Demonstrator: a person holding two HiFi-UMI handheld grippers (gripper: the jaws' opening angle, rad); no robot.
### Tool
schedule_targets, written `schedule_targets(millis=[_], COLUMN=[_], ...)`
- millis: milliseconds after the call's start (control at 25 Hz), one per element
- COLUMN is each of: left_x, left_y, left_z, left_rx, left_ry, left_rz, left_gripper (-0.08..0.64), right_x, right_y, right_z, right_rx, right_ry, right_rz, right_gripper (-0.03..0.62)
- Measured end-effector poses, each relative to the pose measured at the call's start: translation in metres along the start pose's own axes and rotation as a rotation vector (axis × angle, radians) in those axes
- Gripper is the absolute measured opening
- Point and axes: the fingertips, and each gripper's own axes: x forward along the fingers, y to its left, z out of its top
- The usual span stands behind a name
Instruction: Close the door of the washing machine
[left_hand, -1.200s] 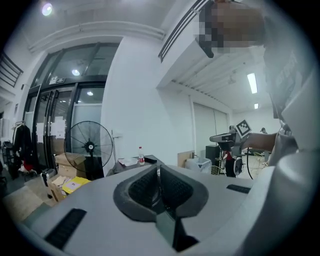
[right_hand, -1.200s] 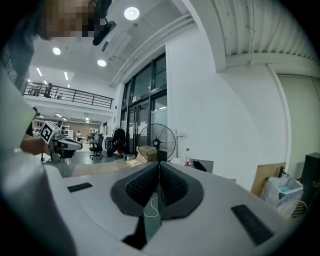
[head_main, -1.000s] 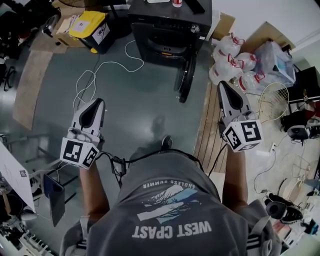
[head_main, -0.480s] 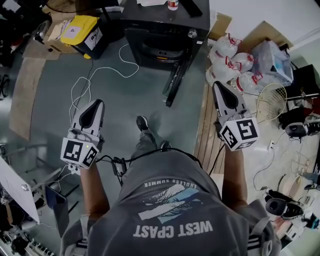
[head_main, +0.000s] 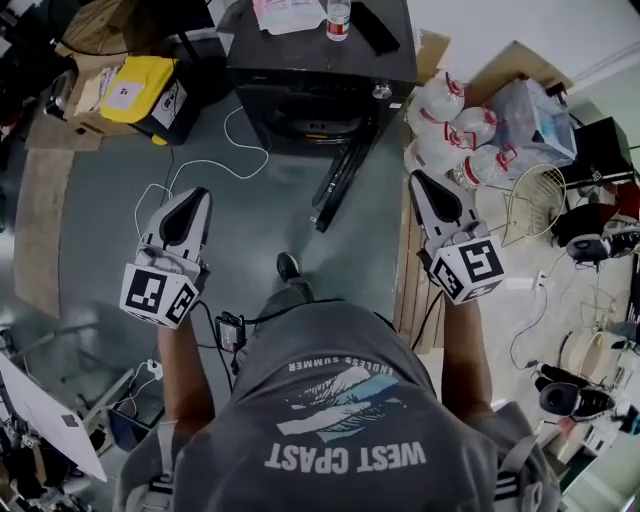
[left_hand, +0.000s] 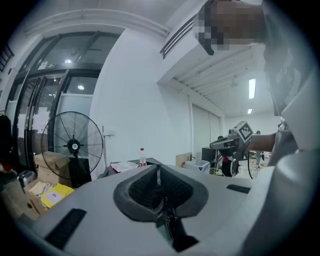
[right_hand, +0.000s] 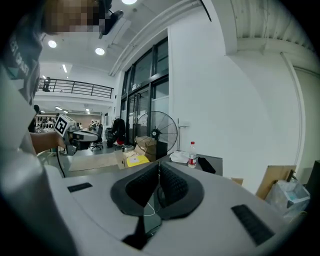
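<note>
Here the washing machine (head_main: 320, 95) stands at the far edge of the floor, and its door (head_main: 343, 170) is swung wide open. The door shows edge-on, with its long axis running from the hinge at the machine's front right corner slantwise toward the person. The right gripper (head_main: 417, 180) has its jaws pressed together on nothing. It is near the door, on the side of the outer face, and this seems the side from which a push would close it. The left gripper (head_main: 198, 192), also pressed together and empty, hangs well apart from the door, on the inner side before the opening. So I judge the right hand to be the nearer one and the better placed. On the machine top stand a bottle (head_main: 338, 20) and some papers (head_main: 285, 12). A white cable (head_main: 205, 165) lies flat on the floor before the machine, probably below the door's swing. The person's shoe (head_main: 288, 265) is near the door's free edge. Plastic bags (head_main: 455, 125) crowd the floor just beside the right gripper, over the wooden boards (head_main: 412, 270).
</note>
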Motion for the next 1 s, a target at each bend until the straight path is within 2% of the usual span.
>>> schedule_targets(millis=[600,1000], left_x=[0.056,0.067], left_y=[0.099,0.123], left_z=[-0.007,-0.037], left_rx=[-0.021,-0.085], left_ry=[0.003,0.025], left_rz=[-0.112,-0.107], left_gripper=[0.035,0.035], right_x=[0.111,0.171], right_y=[0.013,0.019], right_z=[-0.011,-0.075], right_rx=[-0.043,-0.158], right_ry=[0.114,0.301], right_rz=[0.002,0.135], right_gripper=[0.034,0.051])
